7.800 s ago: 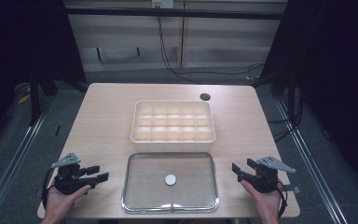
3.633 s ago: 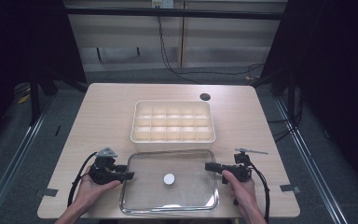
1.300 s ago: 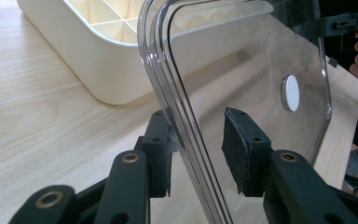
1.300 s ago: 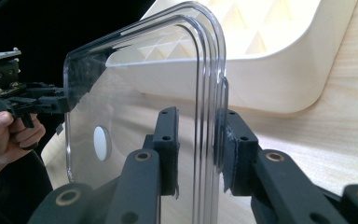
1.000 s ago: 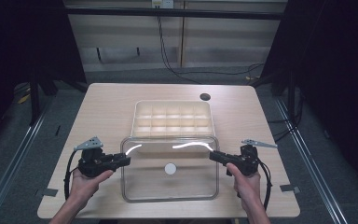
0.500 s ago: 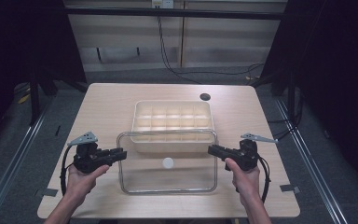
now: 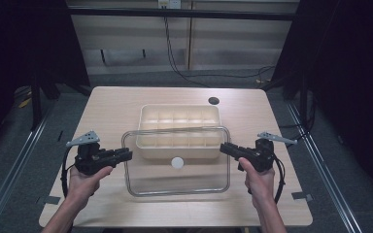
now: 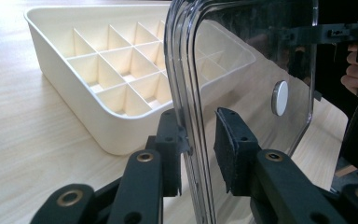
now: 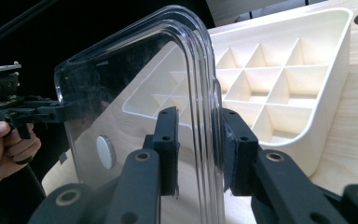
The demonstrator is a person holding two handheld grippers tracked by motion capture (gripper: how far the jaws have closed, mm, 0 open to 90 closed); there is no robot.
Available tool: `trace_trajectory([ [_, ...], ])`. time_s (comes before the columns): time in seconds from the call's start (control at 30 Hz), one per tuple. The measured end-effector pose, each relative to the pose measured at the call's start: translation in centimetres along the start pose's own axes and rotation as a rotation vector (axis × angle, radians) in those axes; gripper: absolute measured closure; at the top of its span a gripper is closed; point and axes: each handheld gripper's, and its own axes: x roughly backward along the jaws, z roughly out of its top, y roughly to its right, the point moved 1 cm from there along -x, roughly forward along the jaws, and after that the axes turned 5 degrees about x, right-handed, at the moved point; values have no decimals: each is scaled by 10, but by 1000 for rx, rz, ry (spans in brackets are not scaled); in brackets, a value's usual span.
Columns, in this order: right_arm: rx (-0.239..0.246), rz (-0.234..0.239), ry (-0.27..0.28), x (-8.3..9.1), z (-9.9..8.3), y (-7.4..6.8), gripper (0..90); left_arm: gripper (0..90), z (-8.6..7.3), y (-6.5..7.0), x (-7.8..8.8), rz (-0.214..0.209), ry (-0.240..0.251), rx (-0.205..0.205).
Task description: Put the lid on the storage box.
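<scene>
**Clear lid carried between two grippers toward the divided tray**

High view: the clear lid (image 7: 177, 162) hangs off the table (image 7: 116, 104), held level by its left and right edges, its far edge already over the near wall of the cream divided tray (image 7: 179, 130); the left gripper (image 7: 126, 155) and right gripper (image 7: 225, 148) grip opposite sides, presumably so the wide, flexible sheet stays flat and square to the tray for seating; a round dark hole (image 7: 213, 101) sits far right on the tabletop.

Left gripper view: what the high view cannot give is the grip itself; the jaws are clamped on the lid's stepped rim (image 8: 189, 116), one pad on each face; the white round knob (image 8: 279, 98) shows at the lid's centre, the tray's compartments (image 8: 116, 70) empty beyond.

Right gripper view: the same clamp on the opposite rim (image 9: 205, 112), pads pressing both faces; the other hand (image 9: 4, 142) shows through the plastic.
</scene>
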Motion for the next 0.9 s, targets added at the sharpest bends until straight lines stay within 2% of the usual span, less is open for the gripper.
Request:
trace_trajectory([
  [0.07,5,0,2,-1,2,-1,709,717,3,1,1,16,0,-11],
  [0.5,3,7,16,-7,16,-1,709,717,21,-5,3,15,18,-7],
  [0.9,-20,10,39,-9,35,7,705,717,46,-2,1,20,41,-40],
])
